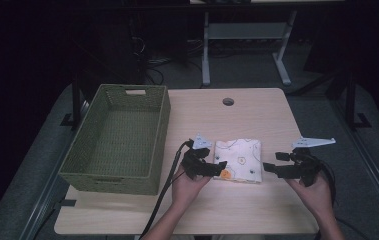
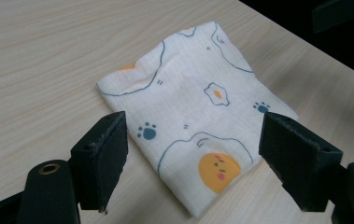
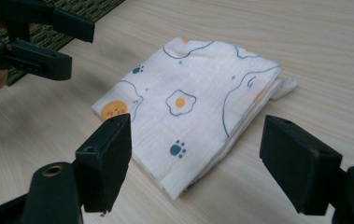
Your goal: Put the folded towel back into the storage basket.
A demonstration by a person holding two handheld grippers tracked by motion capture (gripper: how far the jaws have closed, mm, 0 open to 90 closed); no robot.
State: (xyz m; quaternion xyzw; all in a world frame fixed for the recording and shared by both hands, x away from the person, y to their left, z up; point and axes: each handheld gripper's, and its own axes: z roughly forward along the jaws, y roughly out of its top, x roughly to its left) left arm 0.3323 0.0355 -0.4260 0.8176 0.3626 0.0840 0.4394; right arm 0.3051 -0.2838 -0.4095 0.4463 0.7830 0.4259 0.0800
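Pale wooden tabletop (image 1: 237,205) in a dark room carries a folded white printed cloth (image 1: 238,160) between the wide-open left gripper (image 1: 216,169) and wide-open right gripper (image 1: 270,169); the high view adds a green woven basket (image 1: 89,172) beyond the left gripper.

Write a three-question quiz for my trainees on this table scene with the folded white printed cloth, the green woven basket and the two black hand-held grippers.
1. True or false: the folded white printed cloth lies inside the green woven basket.
2. Multiple choice: the jaws of the left gripper and the right gripper stand A) both open, B) both shut, C) one open and one shut.
3. Fill in: on the light wooden table, the cloth lies ___ the two grippers.

Key
1. False; it lies flat on the table, to the right of the basket.
2. A.
3. Between.
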